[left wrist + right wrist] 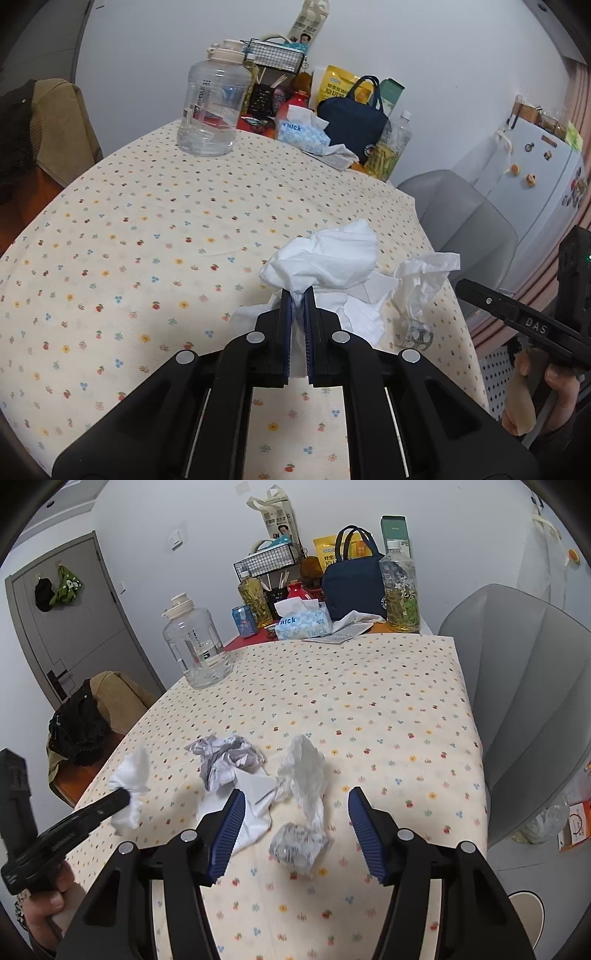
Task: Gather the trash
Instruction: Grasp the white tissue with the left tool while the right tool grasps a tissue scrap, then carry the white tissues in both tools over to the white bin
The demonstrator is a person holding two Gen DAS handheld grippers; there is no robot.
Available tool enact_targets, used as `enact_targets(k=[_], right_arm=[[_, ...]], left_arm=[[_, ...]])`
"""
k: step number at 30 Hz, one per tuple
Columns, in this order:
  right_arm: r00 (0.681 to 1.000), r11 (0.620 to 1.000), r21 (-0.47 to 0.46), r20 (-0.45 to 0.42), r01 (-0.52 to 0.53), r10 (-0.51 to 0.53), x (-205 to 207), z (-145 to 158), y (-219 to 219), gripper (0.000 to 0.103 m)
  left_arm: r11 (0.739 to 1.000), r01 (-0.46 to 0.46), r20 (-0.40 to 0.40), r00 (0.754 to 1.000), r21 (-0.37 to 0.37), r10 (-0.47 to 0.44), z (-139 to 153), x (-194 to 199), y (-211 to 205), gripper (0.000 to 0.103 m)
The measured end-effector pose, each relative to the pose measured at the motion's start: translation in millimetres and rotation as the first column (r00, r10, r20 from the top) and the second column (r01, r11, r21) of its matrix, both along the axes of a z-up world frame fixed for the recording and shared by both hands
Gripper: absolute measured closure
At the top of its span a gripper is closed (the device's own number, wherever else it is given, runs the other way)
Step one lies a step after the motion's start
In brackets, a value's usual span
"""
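My left gripper (pixel 298 295) is shut on a crumpled white tissue (pixel 325 258) and holds it above the flowered tablecloth (pixel 147 240). In the right wrist view the same tissue (pixel 131 786) hangs from the left gripper's tip at the left. My right gripper (pixel 295 801) is open above the table's near end. Between its fingers lie a twisted white tissue (pixel 306 775) and a crumpled foil wrapper (pixel 297 847). A printed paper ball (pixel 225 757) and a flat white paper scrap (pixel 255 797) lie just left of them.
At the table's far end stand a clear water jug (pixel 195 646), a tissue pack (pixel 303 622), a navy bag (pixel 352 579), bottles (pixel 400 590) and a wire basket (pixel 267 559). A grey chair (pixel 524 701) stands right of the table, a clothes-draped chair (pixel 92 712) left.
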State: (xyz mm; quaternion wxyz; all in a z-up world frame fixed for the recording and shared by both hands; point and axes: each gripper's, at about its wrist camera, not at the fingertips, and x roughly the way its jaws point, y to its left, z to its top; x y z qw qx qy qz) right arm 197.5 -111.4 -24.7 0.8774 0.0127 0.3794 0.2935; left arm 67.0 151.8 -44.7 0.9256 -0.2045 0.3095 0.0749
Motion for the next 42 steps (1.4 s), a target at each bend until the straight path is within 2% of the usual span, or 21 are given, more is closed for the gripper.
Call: enact_targets(k=[4, 7, 8, 11, 18, 25, 33, 42], right_arm=[[1.0, 1.0, -0.006, -0.003, 0.007, -0.007, 9, -4, 8, 0.047], [1.0, 1.0, -0.007, -0.006, 0.011, -0.011, 17, -5, 13, 0.054], [1.0, 1.0, -0.005, -0.006, 0.011, -0.011, 18, -4, 14, 0.06], [1.0, 1.0, -0.016, -0.001, 0.016, -0.016, 21, -3, 17, 0.101], [0.998, 0.999, 0.013, 0.061, 0.034, -0.035, 2, 7, 0, 0.101], [0.988, 0.996, 0.065, 0.137, 0.063, -0.071, -28, 27, -44, 0.101], [0.983, 0.989, 0.094, 0.13, 0.118, -0.129, -42, 27, -101, 0.101], [0.961, 0.961, 0.132, 0.099, 0.243, -0.257, -51, 18, -170, 0.101]], left_arm=[[1.0, 0.003, 0.003, 1.0, -0.028, -0.003, -3, -1, 8, 0.096], [0.997, 0.04, 0.01, 0.999, -0.069, -0.039, -6, 0, 9, 0.096], [0.996, 0.048, 0.01, 0.999, -0.075, -0.047, -7, 0, 9, 0.096], [0.994, 0.057, 0.004, 0.998, -0.089, -0.057, -11, 3, 8, 0.096], [0.992, 0.083, 0.021, 0.996, -0.099, -0.082, -5, 8, 2, 0.096], [0.992, 0.111, 0.051, 0.993, -0.066, -0.107, 12, 17, -22, 0.096], [0.977, 0.211, 0.039, 0.977, -0.021, -0.21, 18, 41, -77, 0.096], [0.937, 0.348, 0.003, 0.937, 0.021, -0.348, 17, 73, -154, 0.096]])
